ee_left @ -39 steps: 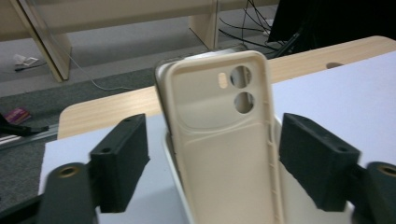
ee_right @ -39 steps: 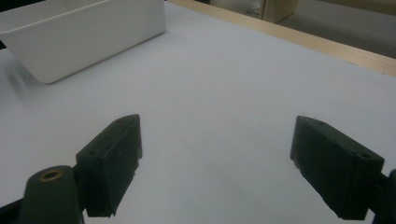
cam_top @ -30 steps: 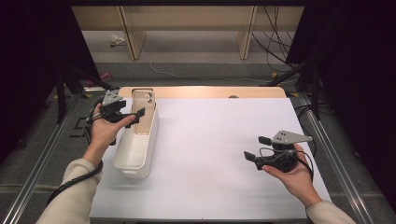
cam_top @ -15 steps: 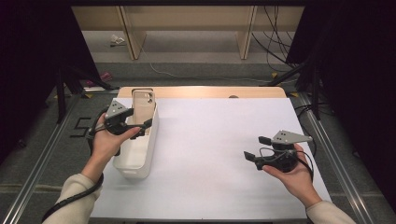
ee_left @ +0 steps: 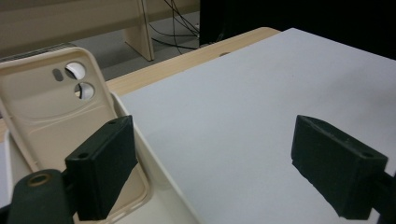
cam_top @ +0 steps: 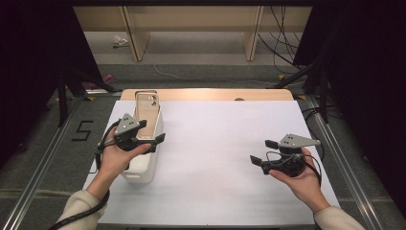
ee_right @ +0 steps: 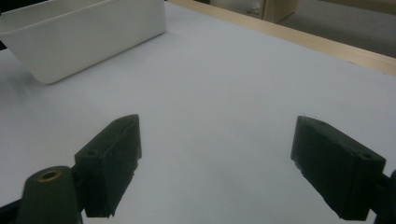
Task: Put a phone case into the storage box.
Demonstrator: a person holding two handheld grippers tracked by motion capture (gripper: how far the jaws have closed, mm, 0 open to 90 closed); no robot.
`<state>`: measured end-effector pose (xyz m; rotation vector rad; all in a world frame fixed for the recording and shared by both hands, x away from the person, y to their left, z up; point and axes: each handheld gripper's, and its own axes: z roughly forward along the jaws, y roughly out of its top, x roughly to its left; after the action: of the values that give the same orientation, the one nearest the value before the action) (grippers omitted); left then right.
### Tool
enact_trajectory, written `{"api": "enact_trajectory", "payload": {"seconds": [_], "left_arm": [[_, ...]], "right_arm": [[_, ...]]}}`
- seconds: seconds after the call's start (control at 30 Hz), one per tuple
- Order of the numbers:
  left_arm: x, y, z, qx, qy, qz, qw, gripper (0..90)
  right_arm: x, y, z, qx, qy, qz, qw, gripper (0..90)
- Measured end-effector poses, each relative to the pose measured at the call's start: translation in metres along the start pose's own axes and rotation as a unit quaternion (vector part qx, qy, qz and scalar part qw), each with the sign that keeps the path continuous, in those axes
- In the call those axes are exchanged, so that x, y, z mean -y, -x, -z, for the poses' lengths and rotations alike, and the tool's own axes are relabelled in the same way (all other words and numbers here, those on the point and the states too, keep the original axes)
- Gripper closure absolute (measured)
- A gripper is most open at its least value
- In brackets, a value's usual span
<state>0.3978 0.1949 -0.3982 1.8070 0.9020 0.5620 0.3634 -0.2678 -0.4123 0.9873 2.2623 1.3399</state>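
A beige phone case point(cam_top: 146, 112) point(ee_left: 51, 102) with two camera holes leans in the far end of a long white bin point(cam_top: 142, 168) point(ee_left: 156, 175) at the table's left. My left gripper point(cam_top: 155, 143) point(ee_left: 229, 172) hovers open over the bin's middle. One of its jaws is above the case's lower end and the other is past the bin's right wall, with nothing held. At the right of the white sheet my right gripper point(cam_top: 263, 152) point(ee_right: 224, 172) is open and empty, pointing left toward the bin point(ee_right: 88, 32).
A white sheet point(cam_top: 215, 143) covers the table, and a strip of bare wood point(cam_top: 215, 94) shows along the far edge. Metal rails point(cam_top: 344, 158) run down both sides. Cables and furniture legs lie on the floor beyond.
My left gripper has moved from the bin's far end toward the person, to above the bin's middle, still open. The right gripper has stayed still.
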Motion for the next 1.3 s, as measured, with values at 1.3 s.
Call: {"api": "enact_trajectory", "payload": {"seconds": [1.3], "left_arm": [[0.027, 0.052, 0.009, 0.049, -0.011, -0.035, 0.9981, 14.4]], "right_arm": [[0.000, 0.000, 0.001, -0.001, 0.002, 0.000, 1.0000, 17.0]]}}
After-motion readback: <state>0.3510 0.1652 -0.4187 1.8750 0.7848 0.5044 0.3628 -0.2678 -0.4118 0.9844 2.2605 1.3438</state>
